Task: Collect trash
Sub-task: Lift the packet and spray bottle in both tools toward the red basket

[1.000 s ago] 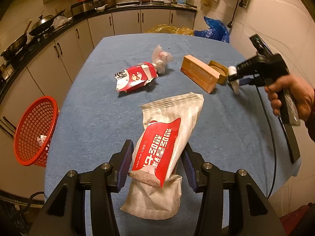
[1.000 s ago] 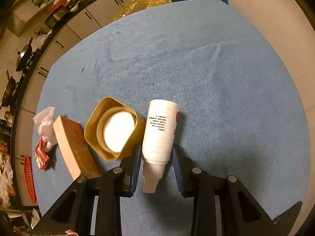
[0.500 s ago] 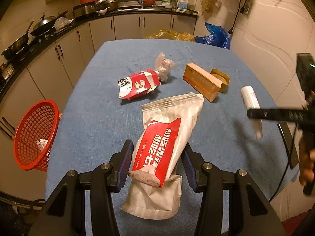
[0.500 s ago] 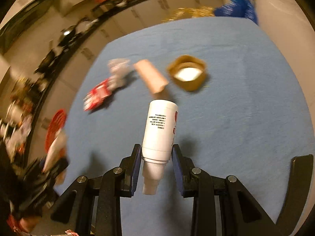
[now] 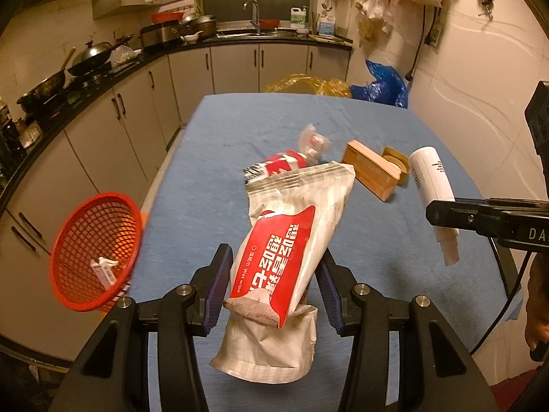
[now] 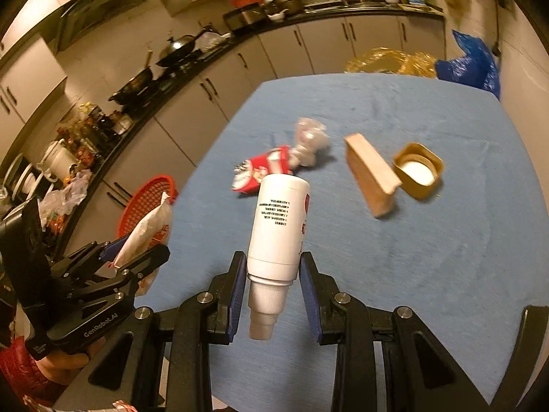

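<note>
A dark wok [image 5: 92,49] sits on the black L-shaped countertop [image 5: 103,75]; a crumpled blue plastic bag [image 5: 382,86] lies beyond the blue-clothed table [image 5: 377,240].

Bench with blue cloth cover: four items lying on it.

The bench [image 6: 429,240] carries a crumpled red-and-white wrapper [image 6: 255,173] toward the left, touching a scrunched clear plastic wad [image 6: 308,142] on its far side. To the right lies a tan cardboard box [image 6: 370,178], and just beside it, further right, a gold square lid [image 6: 417,171] with a white inside, open face up.
</note>
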`<state>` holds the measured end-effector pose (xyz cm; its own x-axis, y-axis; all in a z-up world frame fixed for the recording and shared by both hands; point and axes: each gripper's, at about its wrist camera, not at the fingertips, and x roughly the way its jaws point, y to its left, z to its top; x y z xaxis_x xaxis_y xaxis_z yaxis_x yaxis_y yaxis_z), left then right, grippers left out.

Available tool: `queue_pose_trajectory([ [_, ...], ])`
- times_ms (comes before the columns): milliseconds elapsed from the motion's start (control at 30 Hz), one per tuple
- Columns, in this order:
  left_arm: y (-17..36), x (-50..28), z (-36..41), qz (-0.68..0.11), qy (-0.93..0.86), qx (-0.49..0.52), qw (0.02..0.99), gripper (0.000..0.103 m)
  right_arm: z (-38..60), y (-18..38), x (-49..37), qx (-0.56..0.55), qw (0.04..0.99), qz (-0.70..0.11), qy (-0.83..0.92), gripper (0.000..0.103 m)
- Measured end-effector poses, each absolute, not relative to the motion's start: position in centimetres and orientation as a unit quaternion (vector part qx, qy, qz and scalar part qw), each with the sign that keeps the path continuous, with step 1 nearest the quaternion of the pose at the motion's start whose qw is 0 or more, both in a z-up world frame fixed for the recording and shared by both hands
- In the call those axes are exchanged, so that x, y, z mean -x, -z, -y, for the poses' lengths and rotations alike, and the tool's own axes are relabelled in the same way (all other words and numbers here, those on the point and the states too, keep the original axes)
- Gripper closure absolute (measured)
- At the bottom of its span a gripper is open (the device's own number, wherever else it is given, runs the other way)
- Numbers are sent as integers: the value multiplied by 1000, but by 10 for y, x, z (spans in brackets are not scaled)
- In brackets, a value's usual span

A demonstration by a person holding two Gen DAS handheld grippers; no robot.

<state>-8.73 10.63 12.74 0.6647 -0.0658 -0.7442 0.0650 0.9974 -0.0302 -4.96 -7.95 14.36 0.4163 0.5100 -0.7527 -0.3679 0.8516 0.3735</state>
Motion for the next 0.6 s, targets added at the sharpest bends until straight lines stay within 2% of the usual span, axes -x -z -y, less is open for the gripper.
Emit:
queue_pose_trajectory([
  [600, -136, 110, -170, -396, -6, 21, 918, 55, 6, -150, 59, -46, 823, -474, -309, 70],
])
